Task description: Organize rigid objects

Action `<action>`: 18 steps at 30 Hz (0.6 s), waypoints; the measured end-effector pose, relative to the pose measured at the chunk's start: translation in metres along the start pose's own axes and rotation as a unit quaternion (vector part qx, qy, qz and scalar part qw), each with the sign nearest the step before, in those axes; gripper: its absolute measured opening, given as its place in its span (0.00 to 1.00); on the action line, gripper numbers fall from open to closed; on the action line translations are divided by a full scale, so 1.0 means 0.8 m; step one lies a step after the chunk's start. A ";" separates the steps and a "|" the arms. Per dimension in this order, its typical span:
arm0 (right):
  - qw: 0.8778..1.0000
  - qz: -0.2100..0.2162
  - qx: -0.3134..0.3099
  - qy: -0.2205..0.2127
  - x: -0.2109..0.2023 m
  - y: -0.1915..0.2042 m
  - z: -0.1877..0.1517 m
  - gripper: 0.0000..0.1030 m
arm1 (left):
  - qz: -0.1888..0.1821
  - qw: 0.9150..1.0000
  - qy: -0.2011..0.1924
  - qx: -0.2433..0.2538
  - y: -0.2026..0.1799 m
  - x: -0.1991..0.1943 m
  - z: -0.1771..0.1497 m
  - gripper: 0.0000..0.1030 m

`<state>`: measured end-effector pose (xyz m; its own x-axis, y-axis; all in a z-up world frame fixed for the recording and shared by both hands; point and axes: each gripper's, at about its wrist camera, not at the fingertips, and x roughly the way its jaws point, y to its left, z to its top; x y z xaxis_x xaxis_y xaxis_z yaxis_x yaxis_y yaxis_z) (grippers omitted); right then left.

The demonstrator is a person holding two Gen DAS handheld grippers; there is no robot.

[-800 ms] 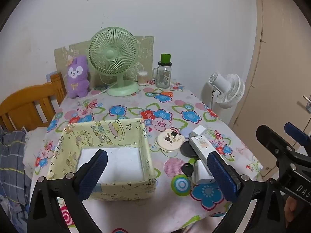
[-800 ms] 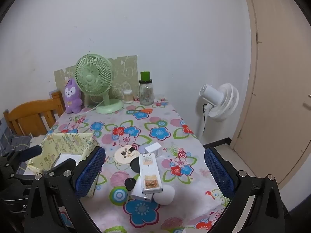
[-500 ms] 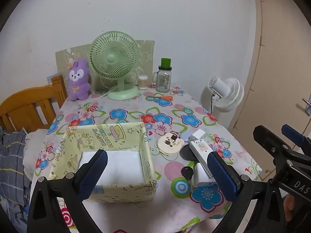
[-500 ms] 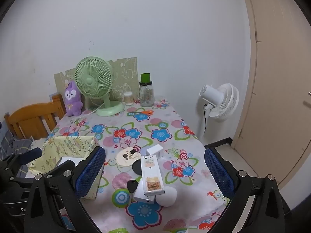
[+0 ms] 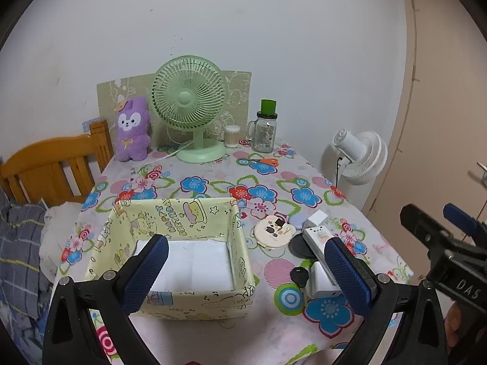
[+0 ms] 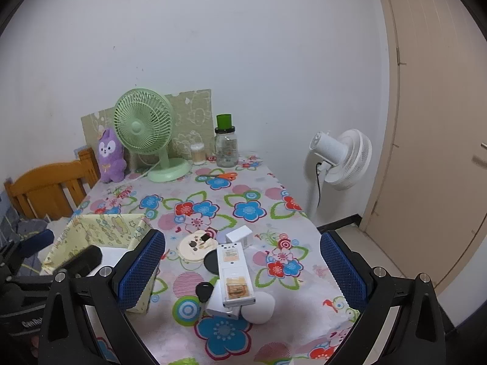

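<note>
Both tongs hover level above the near edge of the flowered surface (image 6: 249, 210), spread wide and holding nothing; the left tongs (image 5: 243, 270) face the yellow box (image 5: 179, 219), the right tongs (image 6: 240, 269) face the white remote (image 6: 234, 270) lying atop small white items beside it

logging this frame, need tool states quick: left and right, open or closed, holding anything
Left tool: open, holding nothing, above the yellow box.
Right tool: open, holding nothing, above the white remote.
</note>
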<state>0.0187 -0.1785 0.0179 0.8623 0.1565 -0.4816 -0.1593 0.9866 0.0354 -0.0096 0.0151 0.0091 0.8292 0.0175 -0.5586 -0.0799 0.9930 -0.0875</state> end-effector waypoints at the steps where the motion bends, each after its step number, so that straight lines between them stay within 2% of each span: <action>1: 1.000 -0.002 -0.001 0.000 0.000 0.000 0.000 1.00 | 0.000 1.000 -0.001 -0.006 0.002 0.000 0.000 1.00; 18: 1.000 0.002 0.000 0.003 0.003 -0.001 0.000 1.00 | 0.014 1.000 0.004 0.007 0.002 0.007 -0.005 1.00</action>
<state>0.0211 -0.1787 0.0166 0.8585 0.1601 -0.4872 -0.1622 0.9860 0.0382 -0.0074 0.0161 0.0023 0.8224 0.0441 -0.5673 -0.0955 0.9935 -0.0611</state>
